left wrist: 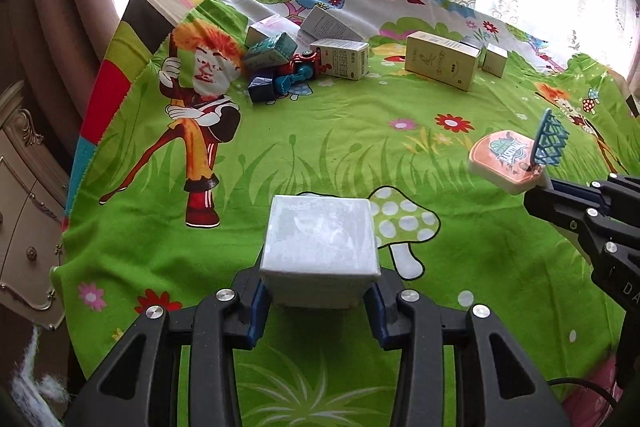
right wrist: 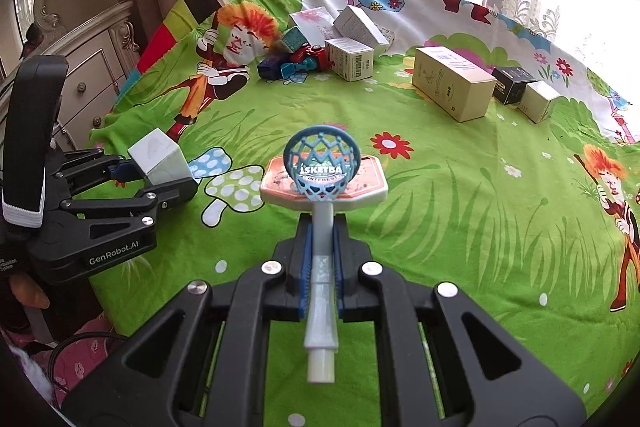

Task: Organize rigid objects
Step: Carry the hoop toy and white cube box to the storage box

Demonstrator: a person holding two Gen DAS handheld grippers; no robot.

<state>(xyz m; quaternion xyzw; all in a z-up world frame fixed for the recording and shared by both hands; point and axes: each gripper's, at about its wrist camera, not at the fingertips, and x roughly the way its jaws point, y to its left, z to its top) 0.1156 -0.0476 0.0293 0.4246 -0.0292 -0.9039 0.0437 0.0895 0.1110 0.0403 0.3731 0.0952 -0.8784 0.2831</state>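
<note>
I have both tongs loaded. The left tongs [left wrist: 318,297] are clamped on a white box [left wrist: 319,247], held clear above the green cloth [left wrist: 320,147] over the worktop. The right tongs [right wrist: 320,259] are squeezed narrow on the stem of a toy basketball hoop [right wrist: 322,173], backboard forward. I judge this the carrying step: two things picked, neither placed. The other boxes sit at the far edge, a jumbled pile [right wrist: 320,47] with a toy car [right wrist: 308,57] on the left, a tan box [right wrist: 454,83] to the right (that group looks tidier). Next I must choose a spot and lower each thing without knocking neighbours.
</note>
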